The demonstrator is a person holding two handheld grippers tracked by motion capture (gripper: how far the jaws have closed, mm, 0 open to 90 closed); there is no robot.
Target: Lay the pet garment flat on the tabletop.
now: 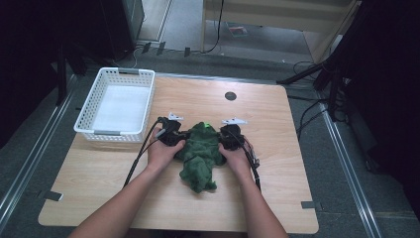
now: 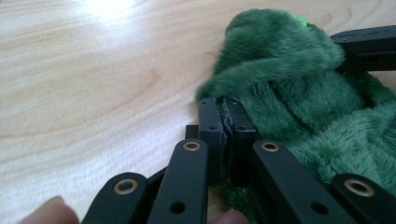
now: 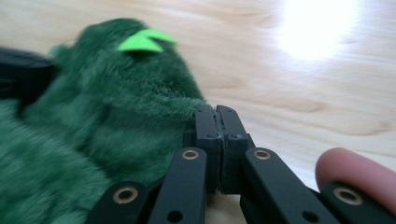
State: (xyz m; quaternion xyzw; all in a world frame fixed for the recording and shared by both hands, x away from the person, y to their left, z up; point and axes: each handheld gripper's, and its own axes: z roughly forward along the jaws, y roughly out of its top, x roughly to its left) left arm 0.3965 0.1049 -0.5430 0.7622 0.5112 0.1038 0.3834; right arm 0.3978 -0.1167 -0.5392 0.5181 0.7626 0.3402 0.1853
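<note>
No legible writing or brand seen. Green plush garment (image 1: 200, 157) lies at centre frame on the worktop (image 1: 277, 148), long axis running from top to bottom of frame. Left gripper (image 1: 184, 137) and right gripper (image 1: 221, 135) fingers are closed, each pinching an upper edge of it. White basket (image 1: 89, 102) sits upper left.

Green plush cloth (image 3: 93, 121) blurs at close range (lower part cut off); both forearms (image 1: 119, 208) leave the frame.

A dark green fleecy garment (image 1: 200, 156), crumpled with a bright green tag at its far end, is spread mid-table (image 1: 277, 148), pinched at both sides.
</note>
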